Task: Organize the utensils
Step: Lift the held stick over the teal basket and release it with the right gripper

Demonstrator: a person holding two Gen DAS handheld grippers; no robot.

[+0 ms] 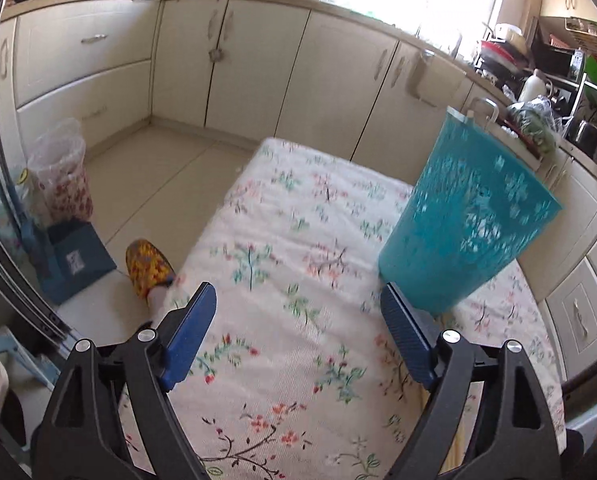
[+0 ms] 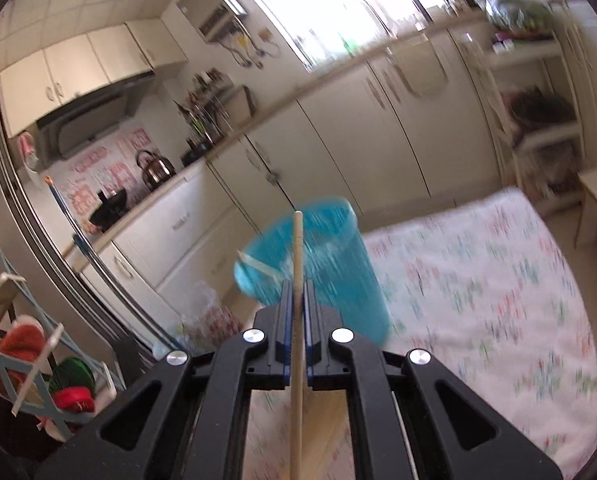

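Observation:
A teal perforated utensil holder stands on the floral tablecloth, to the right of my left gripper, which is open and empty with its right finger close to the holder's base. My right gripper is shut on a thin wooden chopstick that points up and forward, its tip in front of the holder's rim. The holder is blurred in the right wrist view. A pale stick leans inside it.
Cream kitchen cabinets run behind the table. A bagged bin, a blue box and a yellow slipper are on the floor at the left. A rack with yarn is at the left of the right wrist view.

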